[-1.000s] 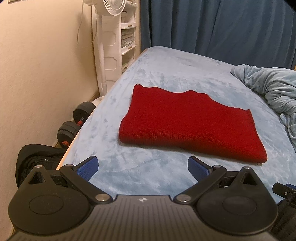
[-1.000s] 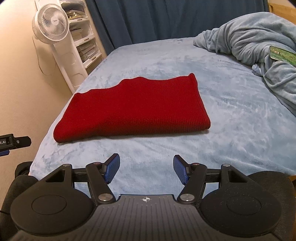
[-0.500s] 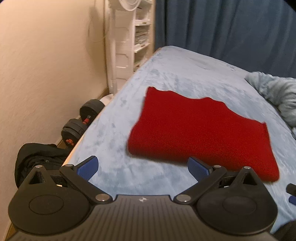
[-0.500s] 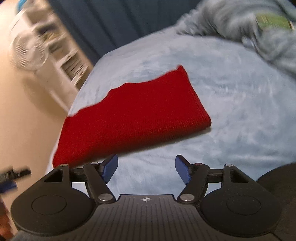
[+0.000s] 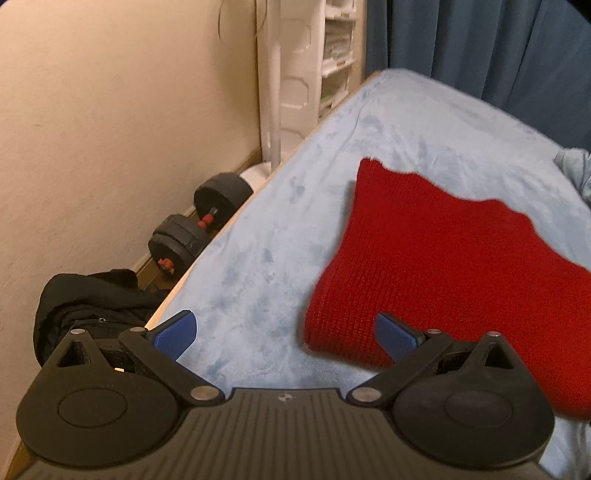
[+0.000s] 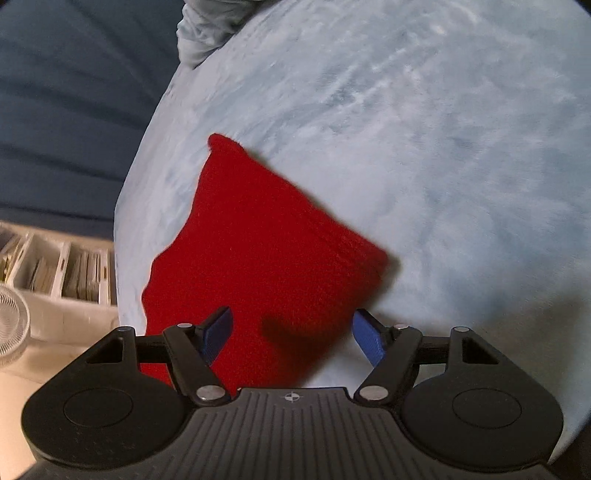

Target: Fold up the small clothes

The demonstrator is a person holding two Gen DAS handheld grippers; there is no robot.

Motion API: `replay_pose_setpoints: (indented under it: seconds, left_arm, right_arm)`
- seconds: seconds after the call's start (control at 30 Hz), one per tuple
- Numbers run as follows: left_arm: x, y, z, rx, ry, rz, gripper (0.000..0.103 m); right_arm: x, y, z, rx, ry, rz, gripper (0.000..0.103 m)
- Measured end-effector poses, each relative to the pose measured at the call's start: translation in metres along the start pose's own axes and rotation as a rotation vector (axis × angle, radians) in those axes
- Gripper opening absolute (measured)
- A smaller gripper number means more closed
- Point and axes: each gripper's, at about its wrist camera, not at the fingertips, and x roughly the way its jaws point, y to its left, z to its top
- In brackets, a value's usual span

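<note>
A red knitted garment (image 5: 443,258), folded into a rectangle, lies flat on the light blue bed cover (image 5: 295,184). My left gripper (image 5: 284,328) hovers open over the garment's near left corner. Its right pad (image 5: 393,336) sits in front of the red knit and its left pad over bare cover. In the right wrist view the scene is rolled sideways. My right gripper (image 6: 293,325) stands open above the near right end of the garment (image 6: 258,251), and nothing is pressed between its pads. A finger's shadow falls on the knit.
The bed's left edge runs beside a beige wall. On the floor there lie a black dumbbell (image 5: 199,229) and a black bundle of fabric (image 5: 88,295). A white fan stand (image 5: 284,74) and shelves stand at the back. A crumpled blue blanket (image 6: 207,29) lies beyond the garment.
Both grippers have come down and closer to the red garment. The left one shifted toward its left end. The right one rolled strongly, tilting its view, and its jaws stand slightly wider.
</note>
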Motion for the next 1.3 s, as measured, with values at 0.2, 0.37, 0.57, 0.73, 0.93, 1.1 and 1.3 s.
replay_pose_setpoints:
  seconds: [0.2, 0.37, 0.57, 0.73, 0.93, 1.1, 1.3]
  left_arm:
    - [0.01, -0.025, 0.005, 0.037, 0.02, -0.049, 0.103]
    - [0.004, -0.074, 0.008, 0.135, 0.013, -0.17, 0.103]
    - [0.002, -0.123, -0.007, 0.314, -0.03, -0.187, 0.103]
    - [0.018, -0.125, -0.014, 0.32, 0.021, -0.175, 0.103]
    - [0.031, -0.14, 0.0, 0.366, 0.023, -0.232, 0.103]
    - [0.071, -0.14, -0.042, 0.487, 0.045, -0.174, 0.103]
    - [0.057, -0.12, -0.025, 0.408, 0.057, -0.194, 0.103]
  right_arm:
    - [0.01, 0.006, 0.0, -0.078, -0.009, -0.057, 0.026]
    - [0.007, 0.004, 0.003, -0.027, 0.012, -0.091, 0.045]
    - [-0.034, 0.032, -0.033, -0.275, 0.016, -0.206, 0.058]
    - [-0.031, 0.108, -0.085, -0.748, -0.012, -0.055, 0.048]
    - [0.023, 0.166, -0.136, -1.082, 0.009, 0.028, 0.008]
    - [0.065, 0.105, -0.161, -1.201, 0.154, -0.086, 0.001]
    - [0.029, 0.103, -0.131, -1.083, 0.113, -0.038, 0.004]
